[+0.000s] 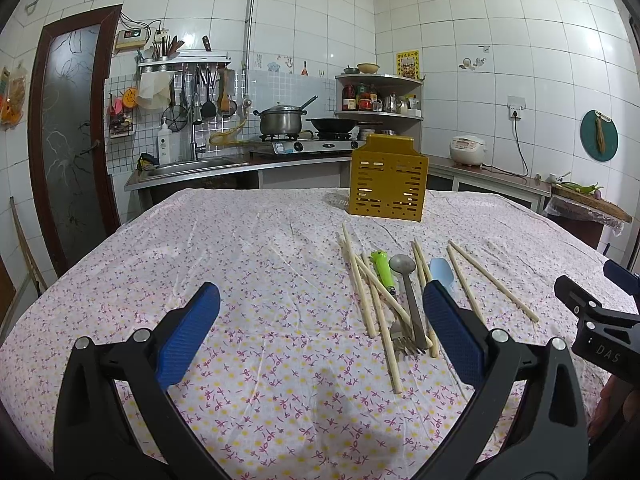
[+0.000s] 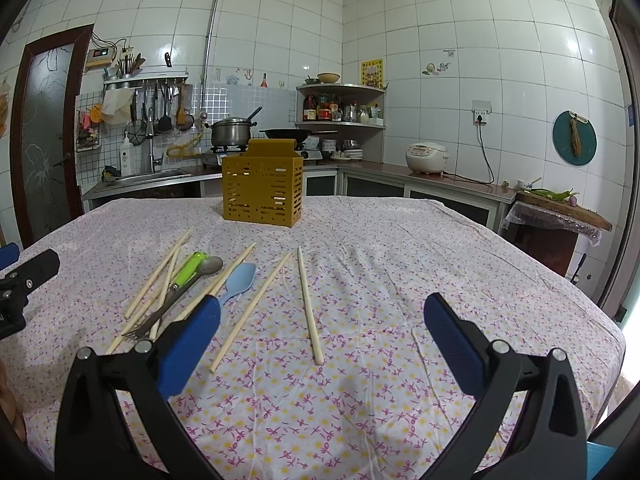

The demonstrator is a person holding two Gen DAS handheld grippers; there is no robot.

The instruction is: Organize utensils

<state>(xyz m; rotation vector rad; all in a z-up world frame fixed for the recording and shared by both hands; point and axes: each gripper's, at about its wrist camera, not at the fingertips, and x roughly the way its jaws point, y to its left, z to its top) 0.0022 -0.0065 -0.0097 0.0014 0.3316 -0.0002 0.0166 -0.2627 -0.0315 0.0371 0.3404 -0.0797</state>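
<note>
Right claw (image 2: 322,320), spread wide and empty, frames 1 chopstick (image 2: 309,307) lying near-to-far just ahead; left claw (image 1: 322,308), equally open and empty, sits left of the pile.

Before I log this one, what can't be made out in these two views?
- Inside of the yellow caddy: both views face its slotted wall; contents cannot be told.
- Blue spatula handle: hidden behind the right gripper in the right wrist view, behind the left gripper in the left wrist view.
- Fork: its tines lie partly under crossed chopsticks; the exact chopstick count stays unsure.
- Table's near edge: cut off in both views.
</note>
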